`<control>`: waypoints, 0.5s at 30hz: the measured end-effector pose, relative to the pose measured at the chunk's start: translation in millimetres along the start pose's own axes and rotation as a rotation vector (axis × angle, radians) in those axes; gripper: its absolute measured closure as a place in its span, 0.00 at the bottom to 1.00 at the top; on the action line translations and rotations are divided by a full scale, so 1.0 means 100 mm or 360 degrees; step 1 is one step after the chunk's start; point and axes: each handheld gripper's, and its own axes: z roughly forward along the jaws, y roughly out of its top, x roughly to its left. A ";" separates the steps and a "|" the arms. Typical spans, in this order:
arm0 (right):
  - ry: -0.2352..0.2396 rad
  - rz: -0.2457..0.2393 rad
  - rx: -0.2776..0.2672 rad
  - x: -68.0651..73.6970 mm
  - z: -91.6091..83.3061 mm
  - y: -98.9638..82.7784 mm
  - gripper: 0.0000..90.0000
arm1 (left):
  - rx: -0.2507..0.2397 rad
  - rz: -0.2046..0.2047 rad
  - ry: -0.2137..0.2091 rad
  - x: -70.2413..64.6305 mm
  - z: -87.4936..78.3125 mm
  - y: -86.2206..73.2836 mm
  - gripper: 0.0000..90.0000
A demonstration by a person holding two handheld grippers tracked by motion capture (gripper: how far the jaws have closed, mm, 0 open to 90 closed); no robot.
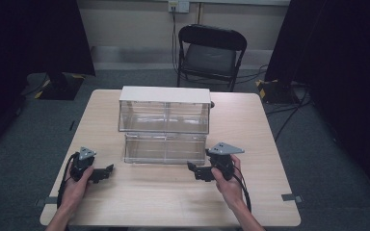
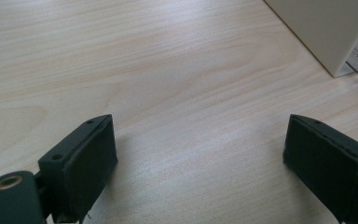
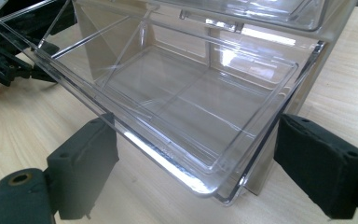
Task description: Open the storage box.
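Left gripper (image 1: 107, 171): it rests low over the tabletop (image 1: 139, 197), left of the drawer cabinet; its fingers (image 2: 86, 161) stand wide apart and hold nothing. It steadies nothing, so the cabinet is free to slide if the other hand pushes.

Drawer cabinet (image 1: 165, 95): a white-topped box with clear drawers, in the middle of the tabletop. It looks light, so a hard push can shift or tip it.

Lower clear drawer (image 3: 177, 107): it is pulled out toward the person and looks empty; its front corner lies between the right fingers. The plastic is smooth and glossy, so a grip on the rim alone can slip.

Right gripper (image 1: 192, 171): it is just at the drawer's right front corner, fingers (image 3: 319, 165) open on both sides of it, not yet touching as far as I can tell. A push at one corner can turn the drawer and jam it in its slot.
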 end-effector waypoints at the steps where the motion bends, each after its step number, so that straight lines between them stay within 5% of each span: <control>1: 0.0000 0.0000 0.0000 0.00 0.00 0.00 0.14 | 0.0000 0.0000 0.0000 0.00 0.00 0.00 0.10; 15: 0.0008 0.0013 -0.0005 0.00 0.00 0.02 0.13 | 0.0000 0.0001 -0.0001 0.00 0.00 0.00 0.10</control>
